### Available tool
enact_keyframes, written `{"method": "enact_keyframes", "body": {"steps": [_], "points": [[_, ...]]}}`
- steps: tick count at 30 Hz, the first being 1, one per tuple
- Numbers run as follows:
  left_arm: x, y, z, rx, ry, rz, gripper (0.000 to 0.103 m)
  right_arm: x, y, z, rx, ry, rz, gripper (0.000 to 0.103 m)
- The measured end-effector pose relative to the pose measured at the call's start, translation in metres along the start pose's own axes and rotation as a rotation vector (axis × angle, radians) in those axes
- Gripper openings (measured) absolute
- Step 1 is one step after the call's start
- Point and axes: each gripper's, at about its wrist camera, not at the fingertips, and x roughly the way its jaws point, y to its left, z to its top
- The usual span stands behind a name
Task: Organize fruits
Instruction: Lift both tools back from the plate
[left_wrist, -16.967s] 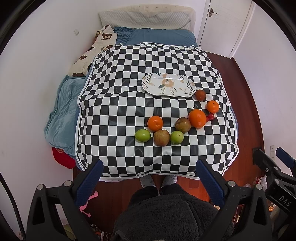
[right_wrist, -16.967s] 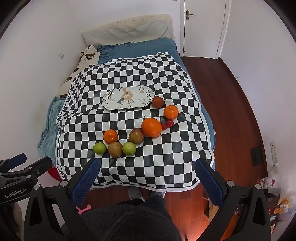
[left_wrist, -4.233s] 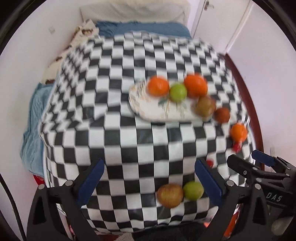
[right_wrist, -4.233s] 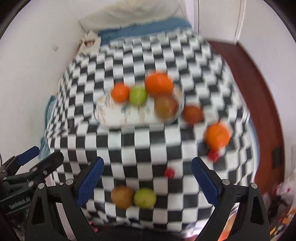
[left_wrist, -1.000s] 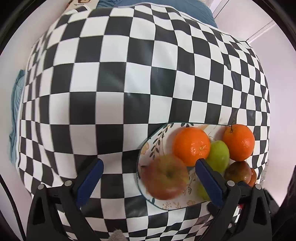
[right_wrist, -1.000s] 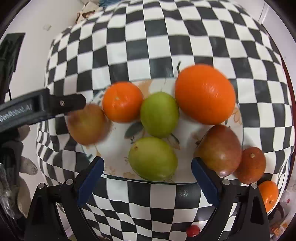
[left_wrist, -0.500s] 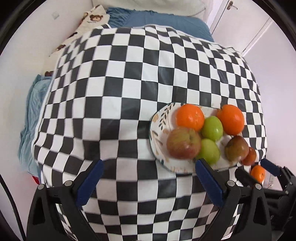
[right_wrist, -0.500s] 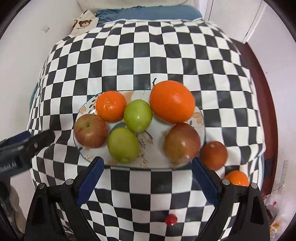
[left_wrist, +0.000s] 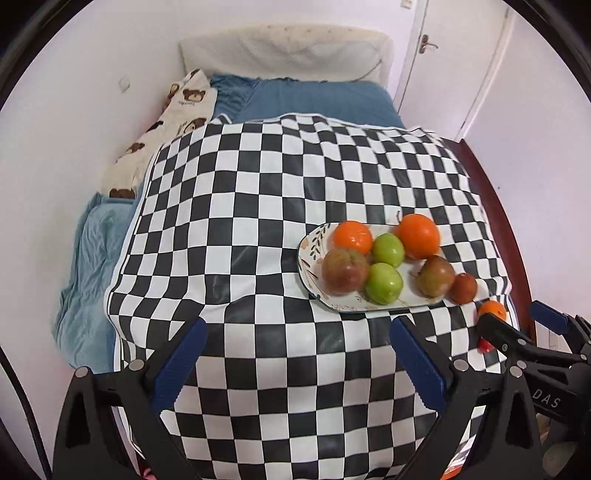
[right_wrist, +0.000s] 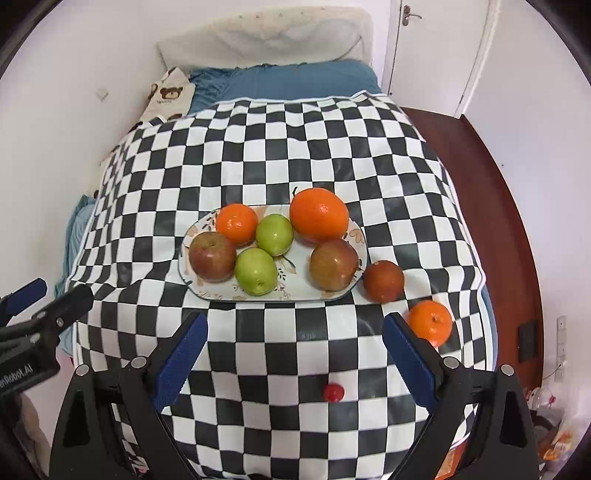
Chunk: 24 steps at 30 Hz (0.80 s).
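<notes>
An oval floral plate (right_wrist: 354, 236) rests on the bench, which is covered by a black-and-white checkered cloth (right_wrist: 258, 155). The plate holds six fruits: a large orange (right_wrist: 319, 213) at the far right, a small mandarin (right_wrist: 236, 223) at the far left, a green fruit (right_wrist: 274, 234) between them, a second green fruit (right_wrist: 256, 271) nearer the front, a red-green apple (right_wrist: 212, 260) at the left end touching the mandarin, and a reddish-brown apple (right_wrist: 333, 264) at the right end. Off the plate, just beside its right rim, lies a dark reddish-brown round fruit (right_wrist: 383, 281); further right and nearer sits another small mandarin (right_wrist: 430, 322), and a cherry tomato (right_wrist: 333, 392) lies alone on the cloth close to the front edge. The right claw (right_wrist: 295, 354) hangs over the front of the bench with its blue-padded fingers spread wide and nothing between them. The left claw (left_wrist: 299, 360) is likewise spread wide and empty, to the left of the plate. Beyond the bench is a bed with a blue blanket (left_wrist: 314, 99) and a bear-print pillow (left_wrist: 166, 129).
</notes>
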Motion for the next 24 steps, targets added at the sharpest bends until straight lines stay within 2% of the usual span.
{"method": "enact_keyframes", "body": {"steps": [9,15,21,24], "points": [[-0.03,-0.008,-0.019,0.007,-0.039,-0.011,0.101,-0.043,0.001,-0.025,0.021,-0.071,-0.003,0.097],[-0.026,-0.021,-0.021,-0.026,-0.022,-0.012,0.103,-0.05,-0.015,-0.026,0.05,-0.089,0.088,0.098],[0.006,-0.06,-0.021,-0.024,0.039,0.009,0.103,-0.016,-0.085,-0.02,0.146,0.001,0.165,0.098],[0.038,-0.089,-0.024,-0.027,0.122,-0.002,0.103,0.016,-0.132,-0.019,0.203,0.076,0.179,0.098]]}}
